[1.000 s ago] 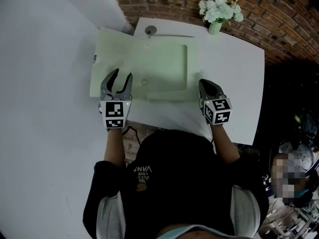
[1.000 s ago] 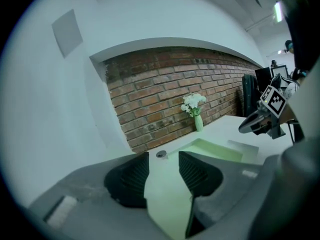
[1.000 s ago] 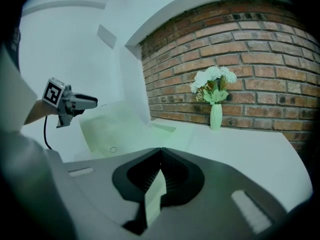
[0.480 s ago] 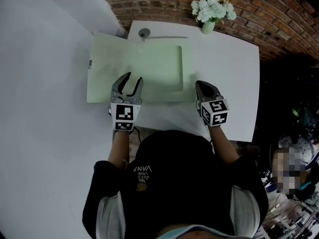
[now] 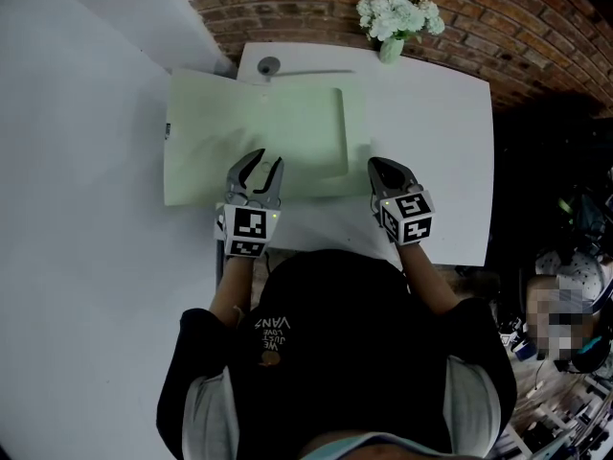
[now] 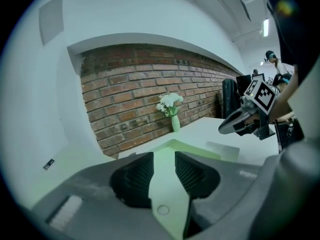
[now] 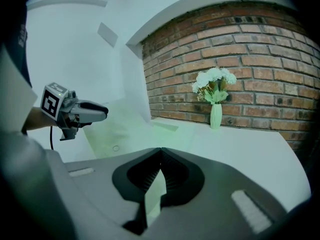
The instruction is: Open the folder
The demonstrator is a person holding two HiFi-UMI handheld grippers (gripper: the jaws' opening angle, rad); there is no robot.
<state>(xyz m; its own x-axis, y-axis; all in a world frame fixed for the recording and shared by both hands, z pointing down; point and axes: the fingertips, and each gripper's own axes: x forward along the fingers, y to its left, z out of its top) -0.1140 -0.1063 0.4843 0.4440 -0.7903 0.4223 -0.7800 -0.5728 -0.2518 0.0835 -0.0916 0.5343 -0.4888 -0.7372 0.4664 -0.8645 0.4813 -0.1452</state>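
A pale green folder lies spread flat on the white table; its left part reaches past the table's left edge. My left gripper hovers over the folder's near edge. Its jaws have just been closing but still stand apart, pressing on nothing. In the left gripper view the green sheet and a small round snap show between the jaws of that gripper. My right gripper sits at the folder's right edge. Its jaws meet at the tips, with a pale green sheet between them.
A white vase of flowers stands at the table's far edge against the brick wall. A small grey round thing lies at the table's far left. Dark floor with clutter and a person lies right of the table.
My left gripper has moved right along the folder and nearer its front edge, and its jaws have narrowed. The right gripper has stayed at the folder's right edge.
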